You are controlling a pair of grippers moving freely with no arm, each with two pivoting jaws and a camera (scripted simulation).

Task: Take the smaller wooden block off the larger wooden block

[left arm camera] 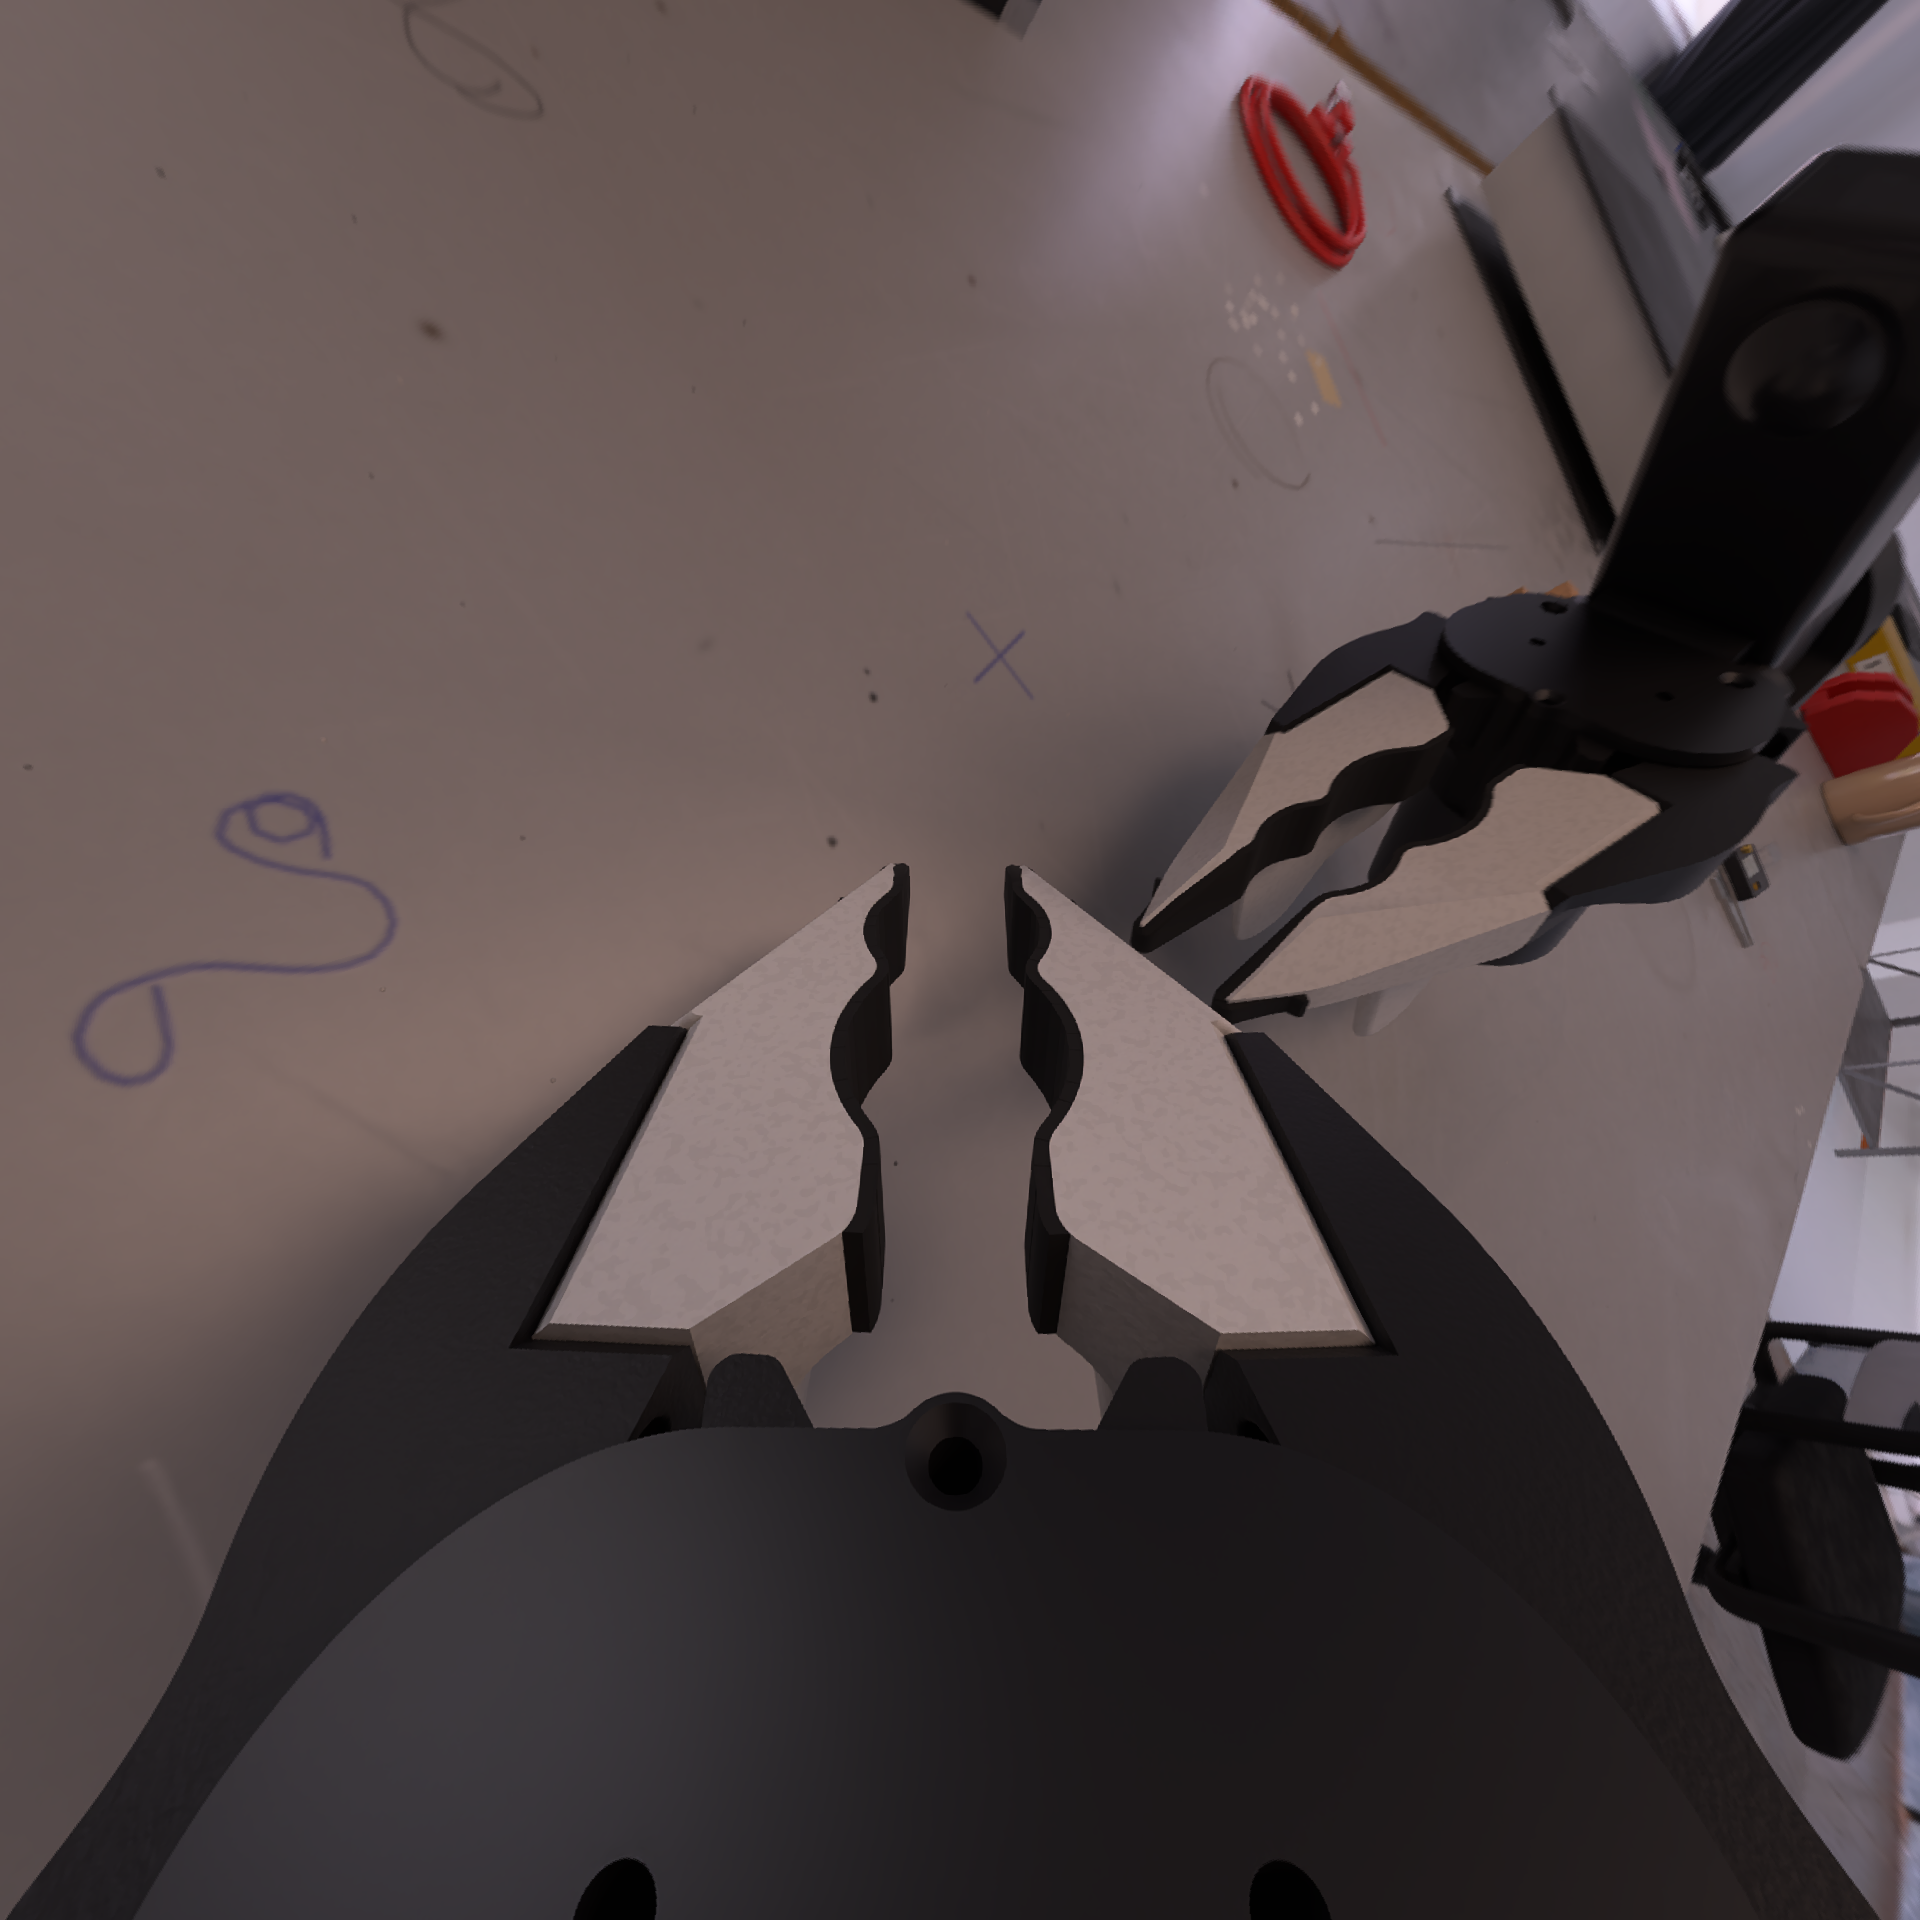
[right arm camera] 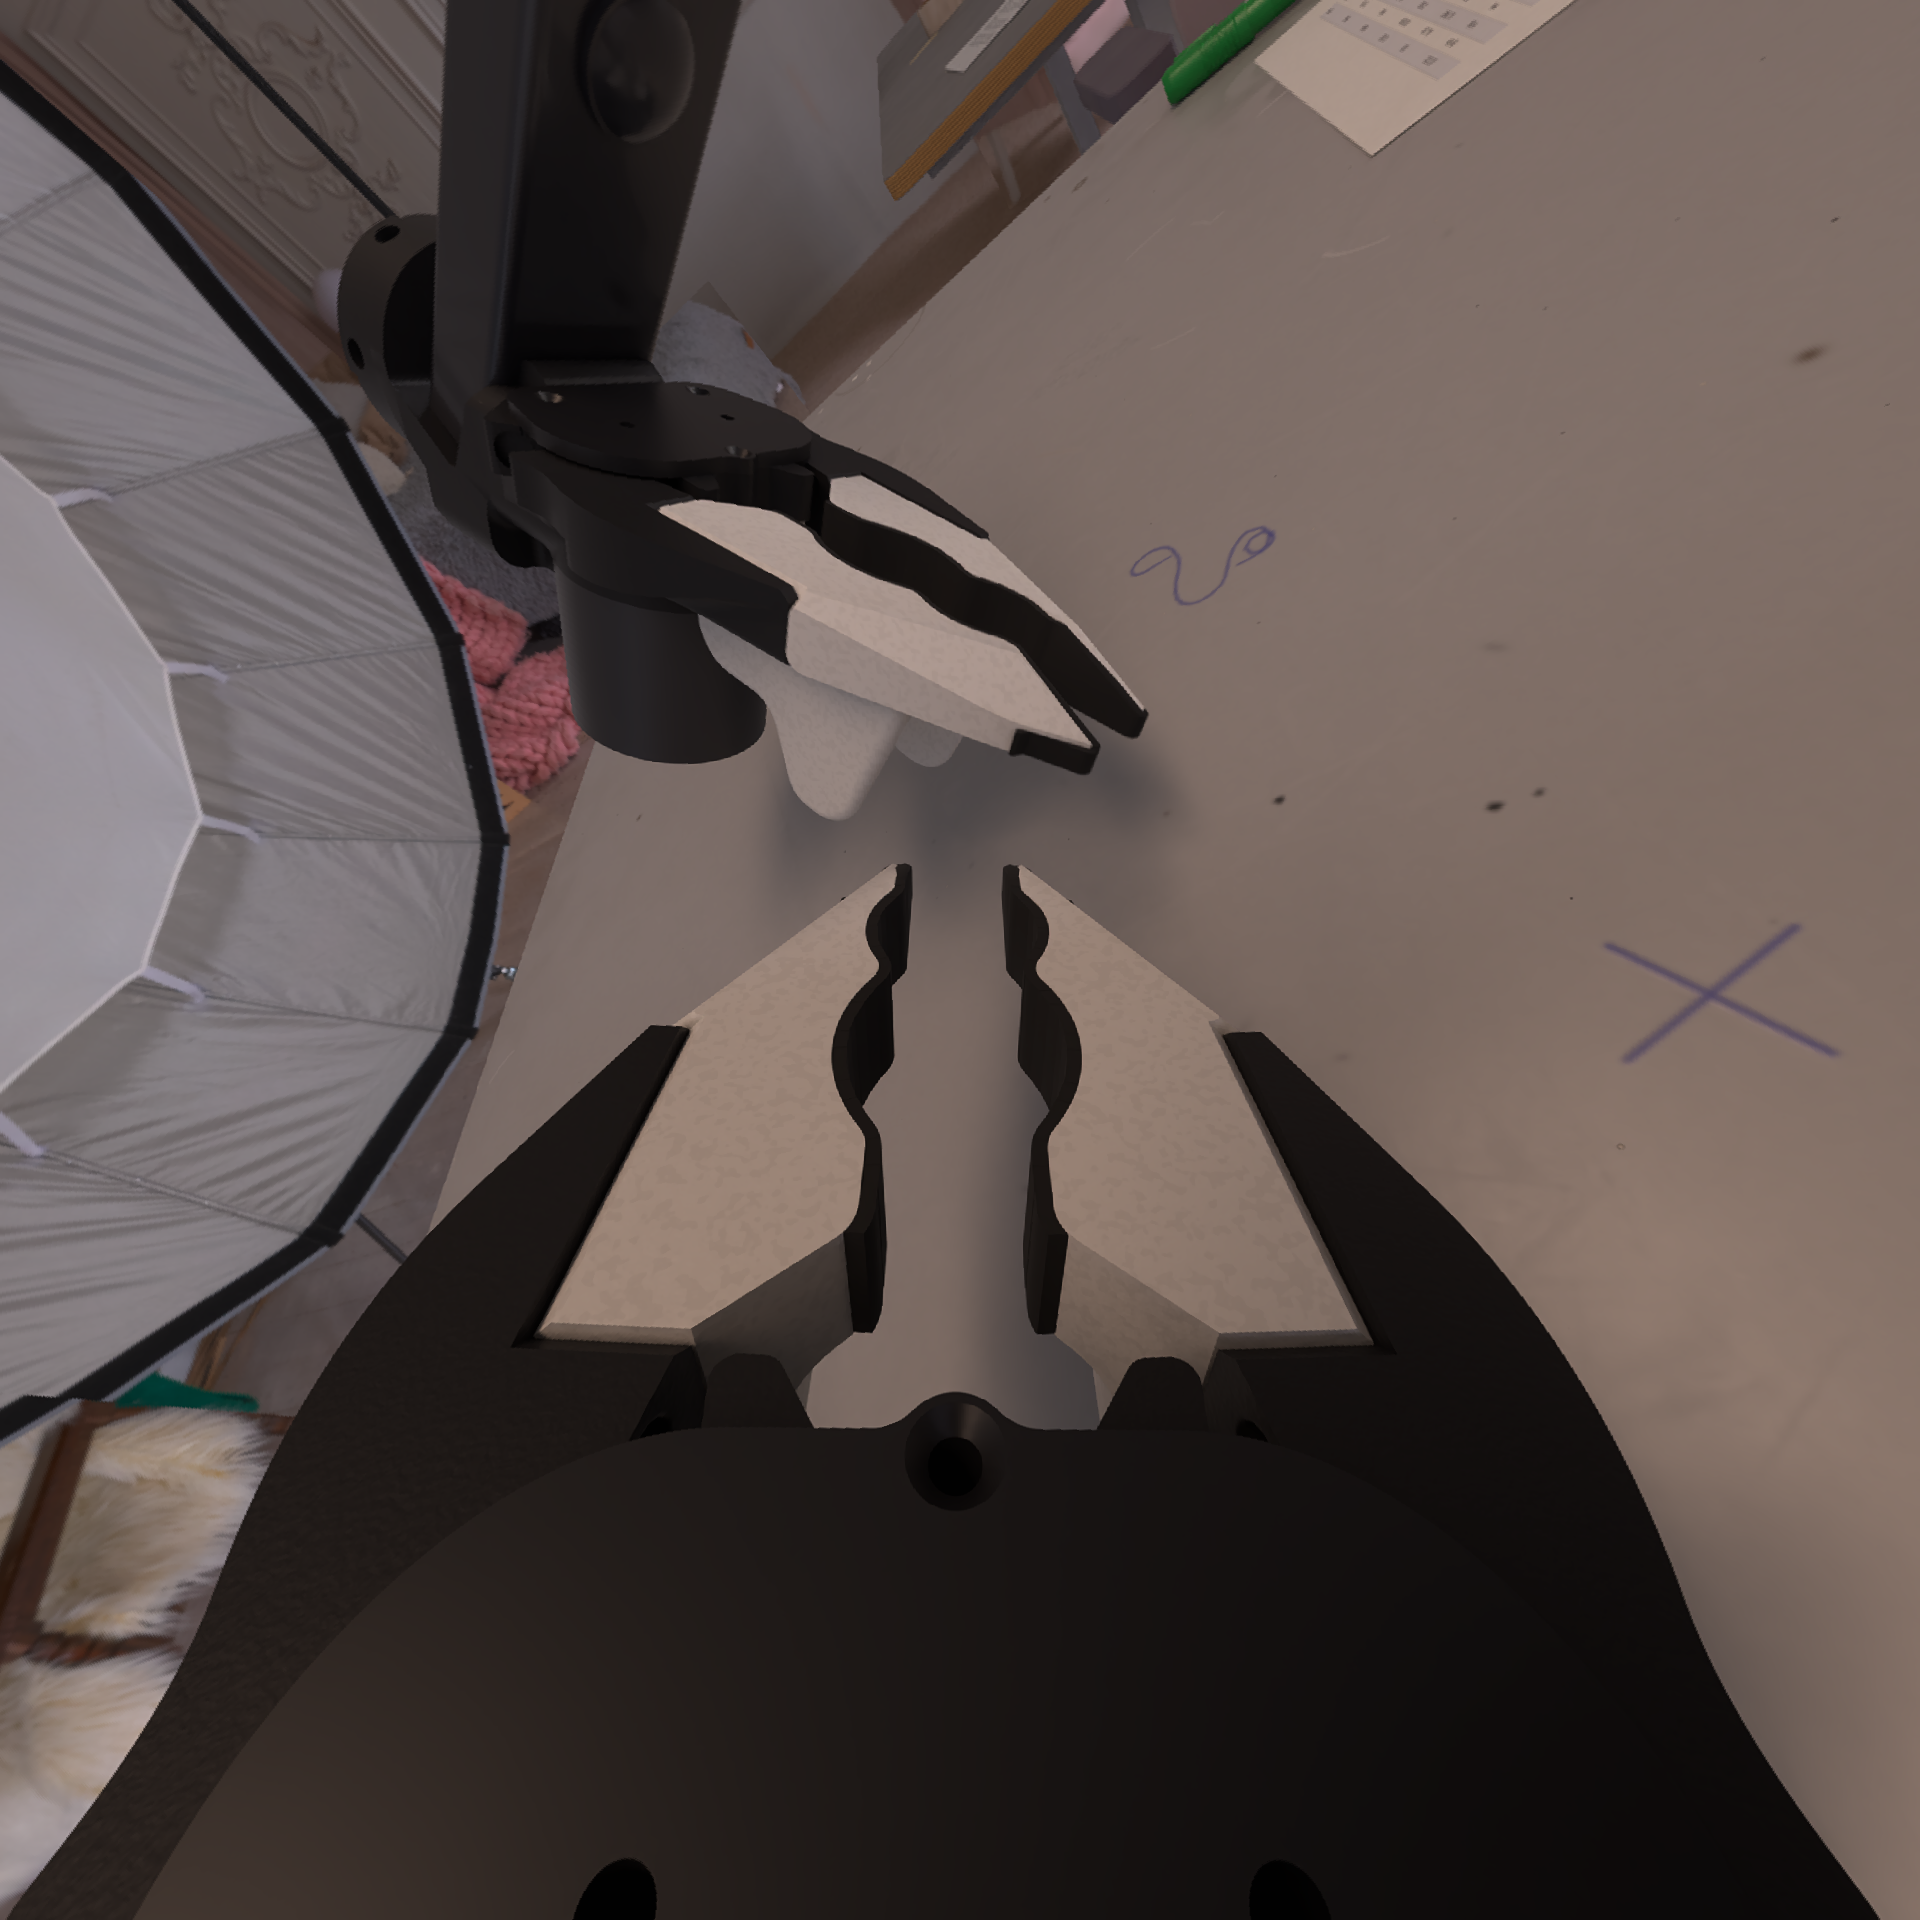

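Note:
Neither view shows a wooden block that I can make out for certain. My left gripper (left arm camera: 956,883) hangs over the bare grey table top (left arm camera: 623,520), its fingers a narrow gap apart with nothing between them. My right gripper (right arm camera: 956,883) stands the same way, a narrow gap and empty, near the table's left edge. The two point towards each other with their tips close. The right gripper also shows in the left wrist view (left arm camera: 1184,966), and the left gripper in the right wrist view (right arm camera: 1107,743).
A blue pen cross (left arm camera: 1000,657) and a blue squiggle (left arm camera: 229,935) mark the table. A red cable coil (left arm camera: 1304,171) lies far off. A red thing (left arm camera: 1860,717) and a tan rounded thing (left arm camera: 1870,805) sit at the right edge. A white light umbrella (right arm camera: 208,727) stands beyond the table edge.

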